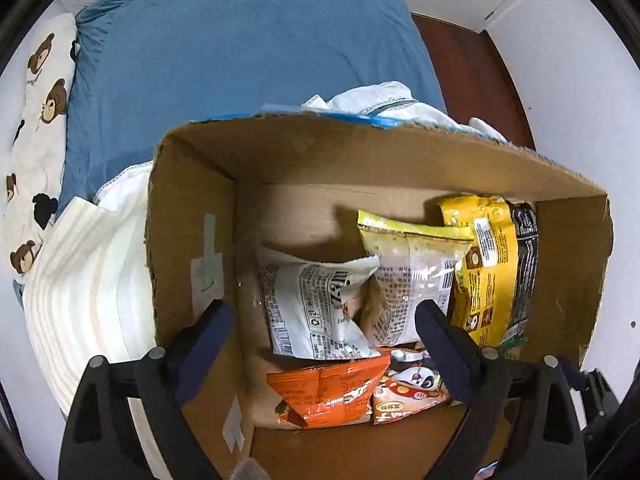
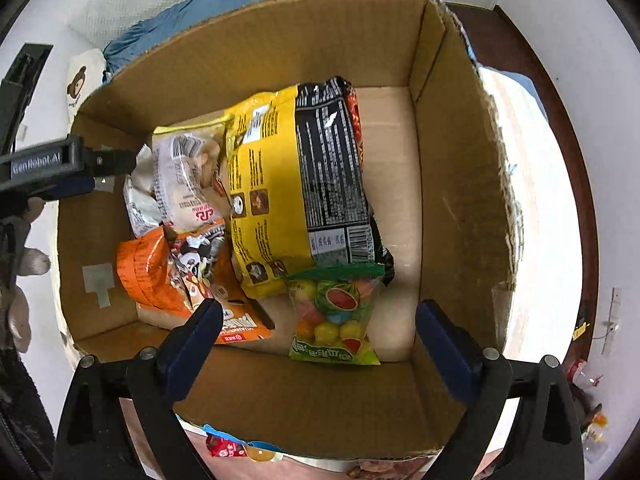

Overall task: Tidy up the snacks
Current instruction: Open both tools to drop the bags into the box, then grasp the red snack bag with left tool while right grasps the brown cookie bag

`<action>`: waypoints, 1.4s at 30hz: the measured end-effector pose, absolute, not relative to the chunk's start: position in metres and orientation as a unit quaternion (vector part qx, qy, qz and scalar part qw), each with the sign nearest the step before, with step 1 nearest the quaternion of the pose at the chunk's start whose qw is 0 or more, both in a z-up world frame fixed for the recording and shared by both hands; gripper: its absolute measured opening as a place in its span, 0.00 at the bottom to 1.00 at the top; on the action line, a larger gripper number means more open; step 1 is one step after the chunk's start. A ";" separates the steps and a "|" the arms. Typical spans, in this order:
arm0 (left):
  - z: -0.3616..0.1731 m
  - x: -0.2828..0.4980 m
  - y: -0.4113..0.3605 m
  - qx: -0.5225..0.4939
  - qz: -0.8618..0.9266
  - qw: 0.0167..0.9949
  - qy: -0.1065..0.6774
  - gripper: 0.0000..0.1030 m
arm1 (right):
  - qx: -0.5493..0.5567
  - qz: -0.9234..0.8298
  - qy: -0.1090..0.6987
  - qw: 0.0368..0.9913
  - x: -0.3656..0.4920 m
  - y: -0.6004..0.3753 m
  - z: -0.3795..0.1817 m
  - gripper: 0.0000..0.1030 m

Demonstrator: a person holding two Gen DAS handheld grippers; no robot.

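Several snack packets lie in a heap on the floor of an open cardboard box [image 2: 452, 184] that sits on a bed with a blue cover [image 1: 248, 44]. In the right wrist view a large yellow bag [image 2: 268, 184] lies at the centre of the box, and a black packet [image 2: 332, 172] lies touching it at its 3 o'clock side. A clear bag of coloured candy balls [image 2: 334, 316] lies at 6 o'clock from them, an orange packet [image 2: 148, 272] at 8 o'clock, and a pale translucent packet [image 2: 184, 176] at 9 o'clock.

The right hand-held gripper [image 2: 320, 336] hangs above the near end of the box with its jaws spread wide and nothing between them; the candy bag lies below the gap. The left hand-held gripper [image 1: 322, 318] is likewise wide open and empty, over a white printed packet [image 1: 312, 312] near the box's left wall. It shows from the side at 9 o'clock in the right wrist view, over the box rim.

A bear-print pillow [image 1: 38, 128] lies at 9 o'clock in the left wrist view, with striped cream fabric [image 1: 92, 292] against the box wall and crumpled white cloth [image 1: 384, 100] behind the far wall.
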State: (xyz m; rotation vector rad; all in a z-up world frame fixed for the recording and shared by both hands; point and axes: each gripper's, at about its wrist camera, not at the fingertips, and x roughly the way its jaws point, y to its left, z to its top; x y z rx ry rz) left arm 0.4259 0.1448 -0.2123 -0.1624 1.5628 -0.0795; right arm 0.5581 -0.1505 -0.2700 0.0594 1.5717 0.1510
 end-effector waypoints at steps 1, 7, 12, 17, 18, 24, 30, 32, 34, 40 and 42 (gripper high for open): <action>-0.211 0.423 0.146 -0.072 -0.036 0.709 0.700 0.92 | 0.026 0.067 0.704 0.706 0.559 -0.151 -0.268 0.96; -0.184 0.395 0.145 -0.081 -0.016 0.741 0.667 0.92 | 0.026 0.070 0.682 0.727 0.547 -0.145 -0.251 0.97; -0.153 0.356 0.137 -0.067 -0.015 0.785 0.616 0.92 | 0.036 0.067 0.655 0.752 0.523 -0.148 -0.237 0.97; -0.136 0.314 0.133 -0.059 -0.004 0.819 0.571 0.92 | 0.044 0.063 0.620 0.781 0.493 -0.156 -0.221 0.97; -0.135 0.304 0.132 -0.053 0.001 0.825 0.563 0.92 | 0.037 0.062 0.613 0.787 0.488 -0.155 -0.218 0.97; -0.119 0.255 0.128 -0.048 0.009 0.847 0.530 0.92 | 0.020 0.060 0.568 0.821 0.453 -0.152 -0.193 0.97; -0.100 0.211 0.118 -0.028 0.015 0.872 0.489 0.92 | 0.014 0.059 0.528 0.847 0.419 -0.151 -0.168 0.97; -0.093 0.198 0.114 -0.022 0.015 0.878 0.478 0.92 | 0.013 0.059 0.517 0.854 0.410 -0.152 -0.160 0.97; -0.085 0.185 0.112 -0.022 0.013 0.883 0.469 0.92 | 0.014 0.059 0.504 0.861 0.399 -0.154 -0.149 0.97; -0.061 0.154 0.104 -0.019 0.007 0.899 0.438 0.92 | 0.017 0.068 0.470 0.880 0.368 -0.155 -0.115 0.97; -0.058 0.146 0.102 -0.015 0.010 0.903 0.430 0.92 | 0.024 0.070 0.465 0.882 0.360 -0.157 -0.109 0.97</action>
